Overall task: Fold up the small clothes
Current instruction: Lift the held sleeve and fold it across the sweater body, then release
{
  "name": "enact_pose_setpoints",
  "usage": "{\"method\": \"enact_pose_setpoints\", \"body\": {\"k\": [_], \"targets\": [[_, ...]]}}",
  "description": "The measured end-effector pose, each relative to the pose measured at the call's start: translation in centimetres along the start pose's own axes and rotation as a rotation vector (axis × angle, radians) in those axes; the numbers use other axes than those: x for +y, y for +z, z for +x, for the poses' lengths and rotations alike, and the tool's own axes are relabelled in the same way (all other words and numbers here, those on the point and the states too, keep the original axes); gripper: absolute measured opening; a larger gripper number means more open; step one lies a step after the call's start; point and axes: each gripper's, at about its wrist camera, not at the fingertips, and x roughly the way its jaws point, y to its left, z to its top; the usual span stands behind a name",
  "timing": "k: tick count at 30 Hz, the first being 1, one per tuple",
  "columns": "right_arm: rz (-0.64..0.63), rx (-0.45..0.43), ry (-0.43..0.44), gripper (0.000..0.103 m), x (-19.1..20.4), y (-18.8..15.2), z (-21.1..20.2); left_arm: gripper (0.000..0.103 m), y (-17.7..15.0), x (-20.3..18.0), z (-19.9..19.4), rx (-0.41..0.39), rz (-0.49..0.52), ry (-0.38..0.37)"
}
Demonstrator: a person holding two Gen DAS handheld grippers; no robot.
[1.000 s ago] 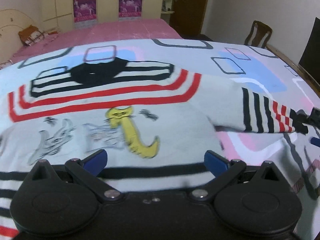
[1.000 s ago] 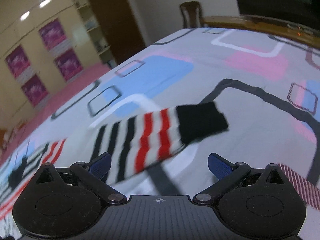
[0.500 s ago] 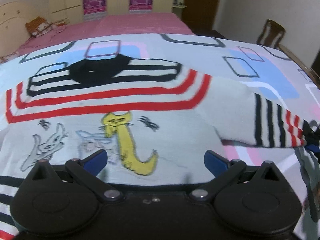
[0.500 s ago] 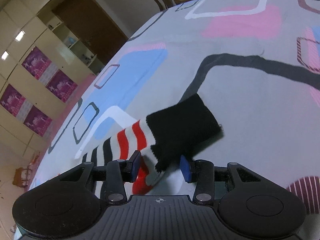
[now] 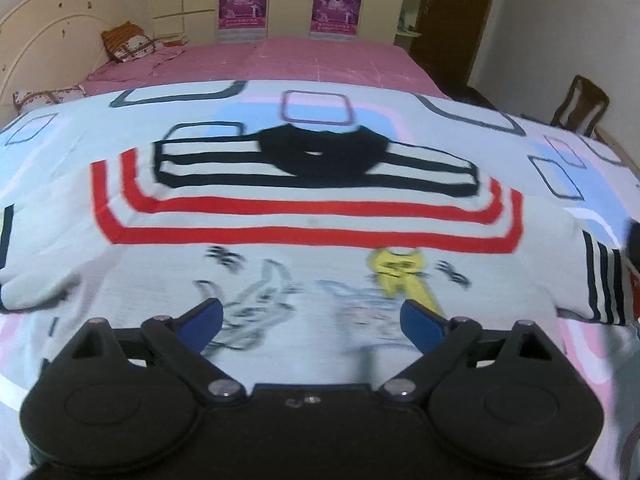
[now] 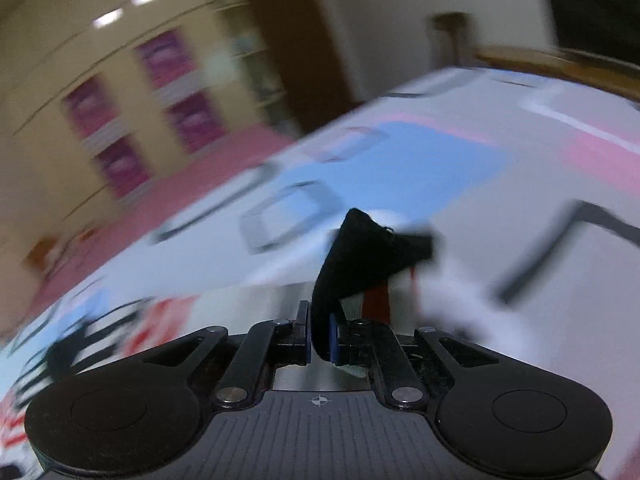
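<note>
The right gripper (image 6: 320,338) has its jaws closing, the blue pads pinched on the black cuff (image 6: 360,252) of the sweater's sleeve, which stands up out of them with a strip of red and white stripe behind it. Past the cuff the patterned sheet (image 6: 460,168) spreads out, badly blurred, with the rest of the sweater (image 6: 80,336) smeared at the lower left.

The left gripper (image 5: 310,320) is spread wide with nothing between its pads, though the jaws are starting to close; it hangs over the sweater's (image 5: 312,272) chest, just above the yellow cat print (image 5: 400,276). The sweater lies flat and face up on the sheet (image 5: 440,108), black collar (image 5: 320,152) away from the gripper, black and red stripes ringing the shoulders.

No writing can be read; the purple posters (image 5: 242,0) on the cupboard doors are too small to make out.

Only the left view shows the whole sweater, the pink bed (image 5: 280,56) behind and a chair (image 5: 580,104). Only the right view shows the cuff being gripped
</note>
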Motion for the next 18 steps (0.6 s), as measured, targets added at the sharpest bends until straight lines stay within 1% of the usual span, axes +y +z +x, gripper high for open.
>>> {"method": "enact_pose_setpoints", "body": {"k": [3, 5, 8, 11, 13, 15, 16, 17, 18], "targets": [[-0.116, 0.04, 0.117, 0.008, 7.0, -2.2, 0.5, 0.092, 0.0, 3.0, -0.1, -0.008, -0.013, 0.004], [-0.188, 0.073, 0.181, 0.008, 11.7, -4.3, 0.7, 0.086, -0.1, 5.3, -0.3, -0.009, -0.038, -0.005], [-0.288, 0.123, 0.259, 0.008, 17.9, -7.4, 1.4, 0.076, -0.2, 8.9, -1.0, -0.02, -0.082, -0.031], [-0.38, 0.174, 0.337, 0.008, 23.5, -10.7, 1.9, 0.073, -0.4, 11.9, -1.7, -0.042, -0.125, -0.051], [-0.431, 0.207, 0.375, 0.008, 26.5, -12.9, 2.6, 0.073, -0.5, 13.6, -2.0, -0.051, -0.15, -0.063], [-0.479, 0.24, 0.399, 0.008, 28.5, -14.6, 3.5, 0.073, -0.4, 14.7, -2.0, -0.057, -0.165, -0.076], [-0.501, 0.261, 0.408, 0.008, 29.5, -15.7, 3.8, 0.076, -0.4, 15.1, -2.0, -0.055, -0.173, -0.088], [-0.517, 0.284, 0.41, 0.008, 30.2, -16.7, 4.1, 0.085, -0.5, 15.4, -1.9, -0.052, -0.178, -0.101], [-0.531, 0.31, 0.406, 0.008, 30.8, -17.2, 4.8, 0.09, -0.5, 15.7, -1.8, -0.05, -0.186, -0.114]]}}
